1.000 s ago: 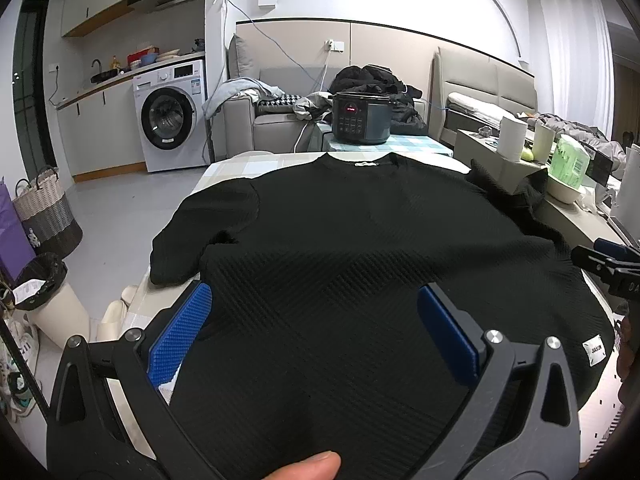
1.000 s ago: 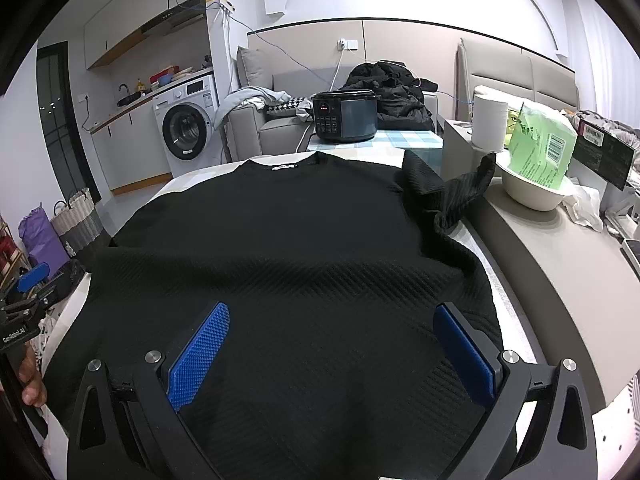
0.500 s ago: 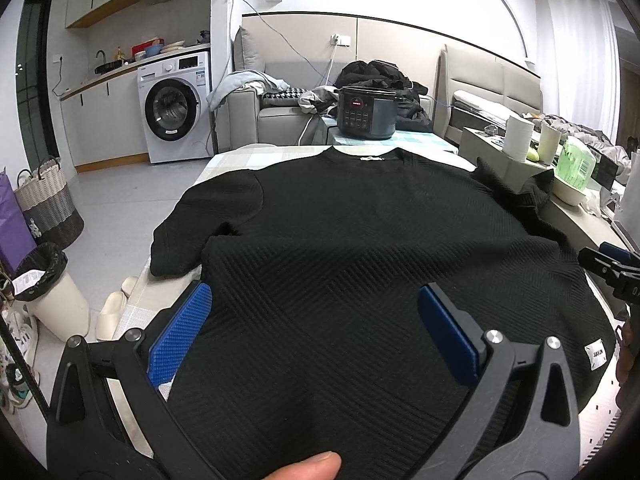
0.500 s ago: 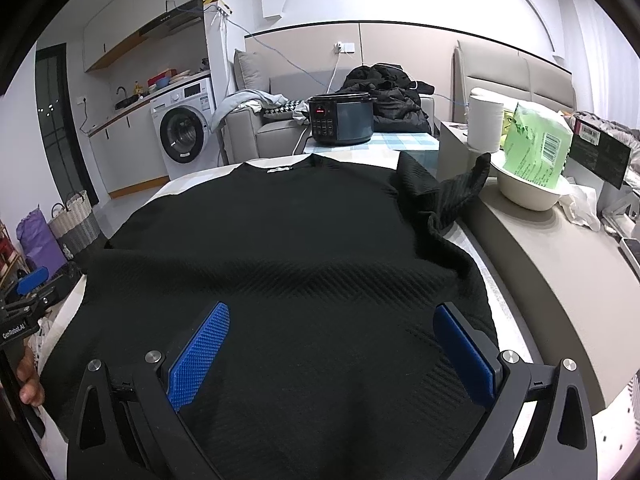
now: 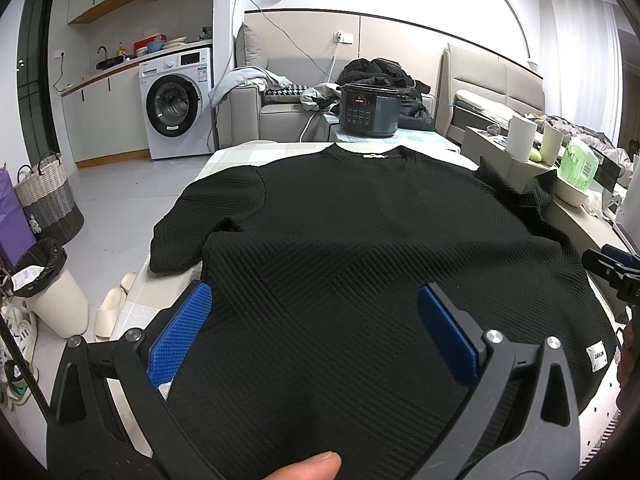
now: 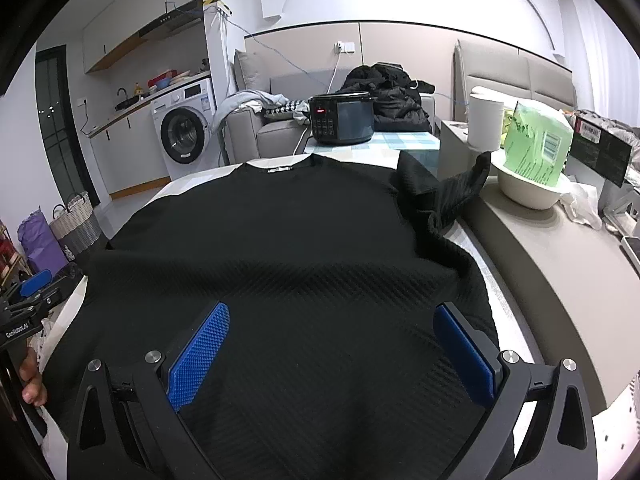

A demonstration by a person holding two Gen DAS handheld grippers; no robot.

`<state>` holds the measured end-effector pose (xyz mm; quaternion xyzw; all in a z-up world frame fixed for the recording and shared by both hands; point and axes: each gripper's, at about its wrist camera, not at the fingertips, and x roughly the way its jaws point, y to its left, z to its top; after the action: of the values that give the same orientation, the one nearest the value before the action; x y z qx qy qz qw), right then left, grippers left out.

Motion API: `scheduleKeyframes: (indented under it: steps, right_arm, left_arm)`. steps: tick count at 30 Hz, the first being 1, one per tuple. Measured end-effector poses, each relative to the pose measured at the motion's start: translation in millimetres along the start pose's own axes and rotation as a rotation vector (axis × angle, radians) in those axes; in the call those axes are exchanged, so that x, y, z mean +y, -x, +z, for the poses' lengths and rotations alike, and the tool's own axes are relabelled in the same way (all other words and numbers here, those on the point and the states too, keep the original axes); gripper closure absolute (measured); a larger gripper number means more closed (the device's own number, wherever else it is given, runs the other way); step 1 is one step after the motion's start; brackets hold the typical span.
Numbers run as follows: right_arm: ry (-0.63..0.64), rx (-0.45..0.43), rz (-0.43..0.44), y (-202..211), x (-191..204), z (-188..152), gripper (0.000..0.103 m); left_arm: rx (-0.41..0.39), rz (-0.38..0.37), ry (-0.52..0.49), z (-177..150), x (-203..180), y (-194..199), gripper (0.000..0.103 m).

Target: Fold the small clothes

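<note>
Black sweater (image 5: 360, 240) flat on bench (image 5: 224, 160), collar toward cooker (image 5: 370, 110). Left hand-held gripper (image 5: 316, 320), right hand-held gripper (image 6: 332, 340): wide, empty. Risk: right sleeve (image 6: 448, 196) bunched beside cooker-side ledge, likely skewing fold.

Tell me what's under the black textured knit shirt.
The black textured knit shirt lies spread on a pale checked tabletop, visible only at the far-left corner and along the edges. Whatever lies beneath the shirt's middle is covered.
</note>
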<state>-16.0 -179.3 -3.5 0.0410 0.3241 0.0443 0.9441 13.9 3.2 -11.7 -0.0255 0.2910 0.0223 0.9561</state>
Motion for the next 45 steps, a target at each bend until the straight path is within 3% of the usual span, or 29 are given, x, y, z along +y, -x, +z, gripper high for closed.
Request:
scheduleKeyframes:
  steps: [13, 18, 24, 33, 38, 45]
  right_arm:
    - [-0.065, -0.033, -0.048, -8, -20, 10, 0.000]
    - [-0.059, -0.045, -0.044, -14, -25, 16, 0.000]
    - [-0.018, -0.036, -0.105, -27, -27, 25, 0.000]
    - [-0.107, -0.050, -0.145, -45, -67, 72, 0.001]
    - [-0.200, -0.041, -0.167, -62, -108, 104, 0.009]
    - [-0.216, 0.041, -0.217, -108, -143, 131, 0.022]
  left_arm:
    - [0.011, 0.007, 0.018, 5, 9, -18, 0.001]
    - [0.022, 0.002, 0.033, 9, 18, -30, 0.001]
    - [0.034, -0.009, 0.057, 19, 29, -51, 0.001]
    - [0.044, -0.004, 0.052, 36, 39, -81, 0.001]
    - [0.070, -0.005, 0.063, 43, 45, -99, 0.001]
    - [0.120, -0.026, 0.043, 51, 39, -127, 0.001]
